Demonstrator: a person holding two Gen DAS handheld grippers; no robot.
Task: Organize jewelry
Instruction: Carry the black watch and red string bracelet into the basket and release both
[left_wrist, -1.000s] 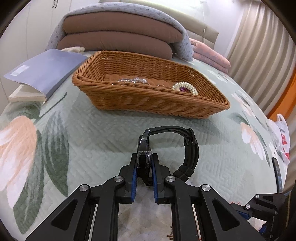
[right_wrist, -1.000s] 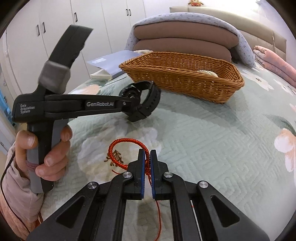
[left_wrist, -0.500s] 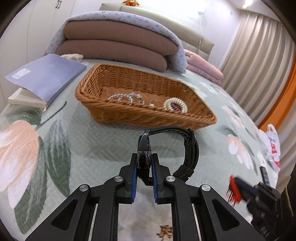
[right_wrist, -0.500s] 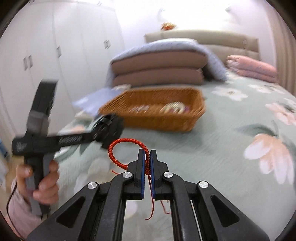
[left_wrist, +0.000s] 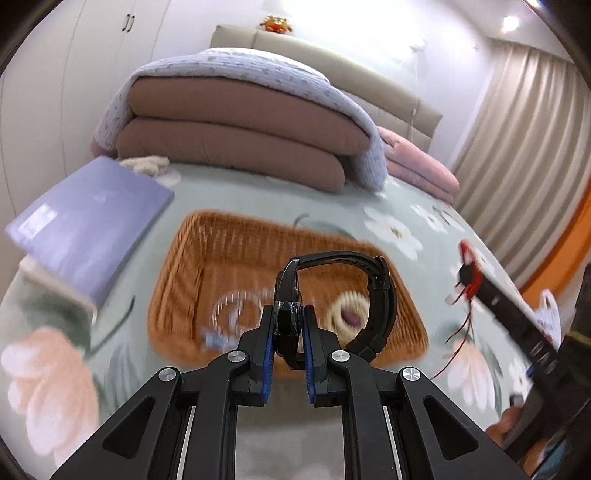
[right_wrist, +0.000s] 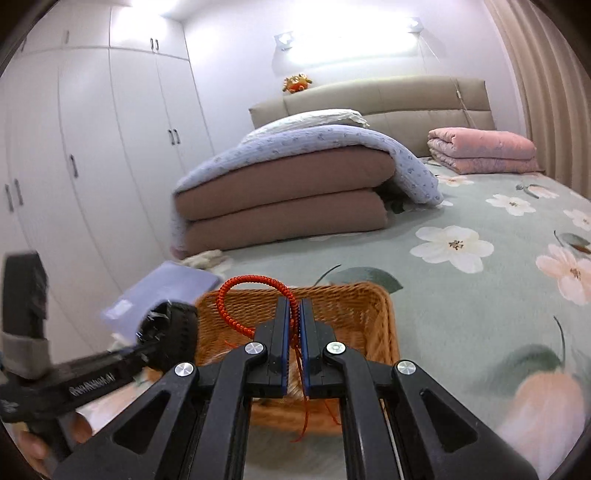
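Left wrist view blurs basket (left_wrist: 177, 280) jewellery (left_wrist: 236, 314)

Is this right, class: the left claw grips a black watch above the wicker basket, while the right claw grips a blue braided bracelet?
Not quite. The bracelet in the right claw is red, not blue, as the right wrist view shows. The rest stands: the left claw grips the black watch above the wicker basket.

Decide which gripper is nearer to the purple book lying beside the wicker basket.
Left. The left gripper, holding the black watch, hangs over the basket beside the book; the right gripper, holding the red bracelet, is farther away.
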